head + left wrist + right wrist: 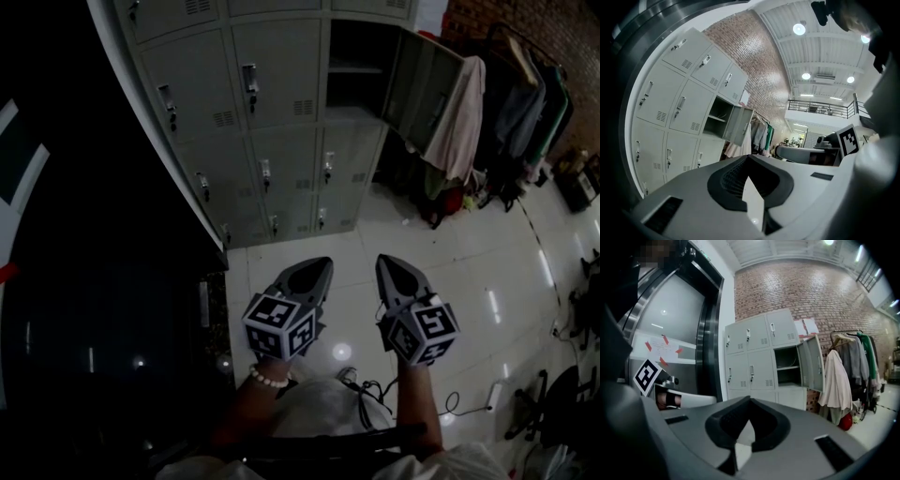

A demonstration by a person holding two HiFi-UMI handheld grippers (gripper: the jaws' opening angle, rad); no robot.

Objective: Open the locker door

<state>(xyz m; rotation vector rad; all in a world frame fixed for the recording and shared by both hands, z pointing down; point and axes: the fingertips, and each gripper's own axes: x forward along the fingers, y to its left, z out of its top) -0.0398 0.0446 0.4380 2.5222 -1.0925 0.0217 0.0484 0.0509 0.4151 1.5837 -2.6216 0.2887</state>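
A bank of grey lockers (272,122) stands ahead of me on a white tiled floor. One door (417,89) in the right column hangs open, showing a dark compartment with a shelf (354,70); the other doors are closed. That open door (738,125) also shows in the left gripper view, and in the right gripper view as the door (811,363). My left gripper (323,265) and right gripper (384,262) are held side by side low over the floor, well short of the lockers. Both are shut with nothing between them, tips meeting on the left gripper (749,157) and the right gripper (750,400).
A pale coat (457,117) hangs over the open door's edge. A clothes rack (525,94) with dark garments stands at the right by a brick wall. A dark steel lift door (94,281) fills the left. Office chairs (562,403) and a cable (459,403) lie at the lower right.
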